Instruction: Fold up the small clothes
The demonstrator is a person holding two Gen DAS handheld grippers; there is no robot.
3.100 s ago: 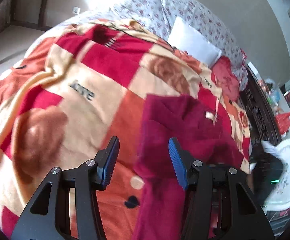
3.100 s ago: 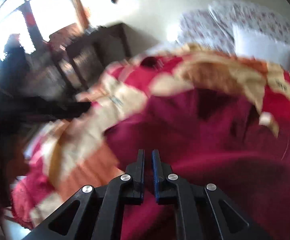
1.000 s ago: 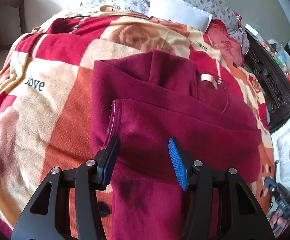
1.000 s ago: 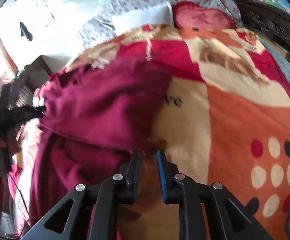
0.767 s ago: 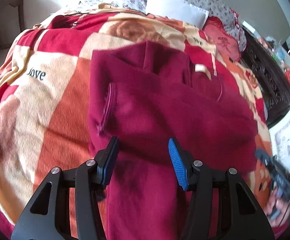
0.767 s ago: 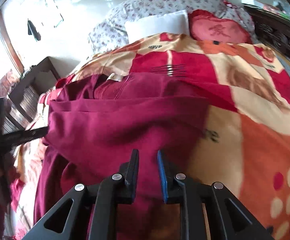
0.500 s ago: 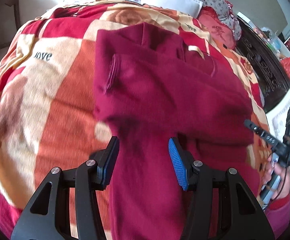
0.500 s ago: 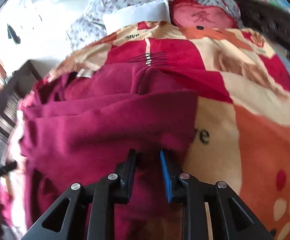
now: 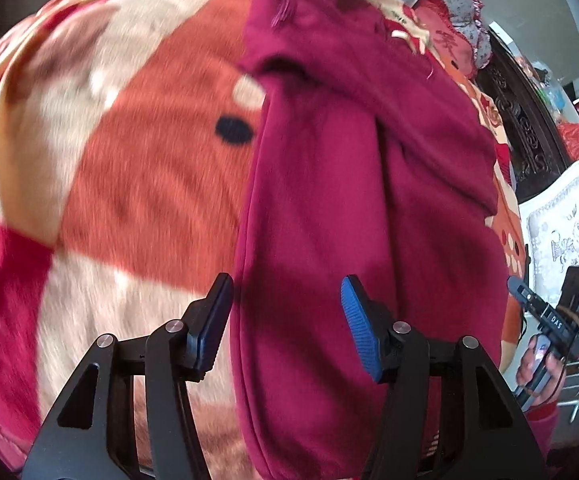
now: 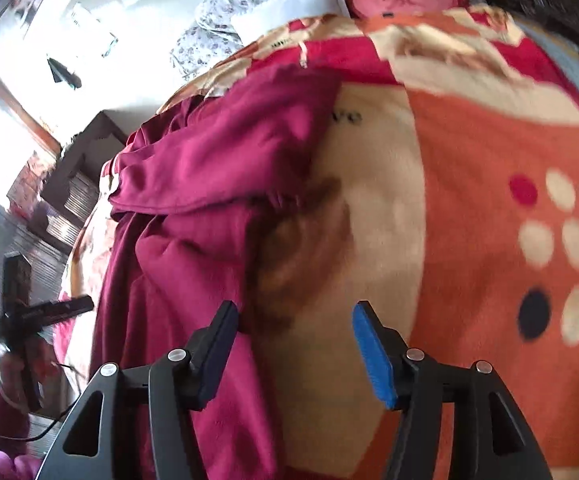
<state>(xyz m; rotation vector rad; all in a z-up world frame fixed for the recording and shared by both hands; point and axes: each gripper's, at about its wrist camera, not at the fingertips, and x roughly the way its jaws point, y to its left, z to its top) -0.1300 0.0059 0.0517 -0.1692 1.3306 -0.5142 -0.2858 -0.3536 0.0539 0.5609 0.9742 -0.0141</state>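
A dark-red fleece garment lies partly folded, sleeve across its body, on the orange, cream and red patterned blanket. The left gripper hovers low over the garment's near edge, jaws wide and holding nothing. The right gripper hovers over the blanket just beside the garment's other edge, jaws also wide.

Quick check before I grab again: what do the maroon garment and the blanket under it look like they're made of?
Maroon garment: looks like soft matte fleece or brushed knit, with stitched hems and thick soft folds. Blanket: plush printed pile, probably synthetic; its surface looks fuzzy.
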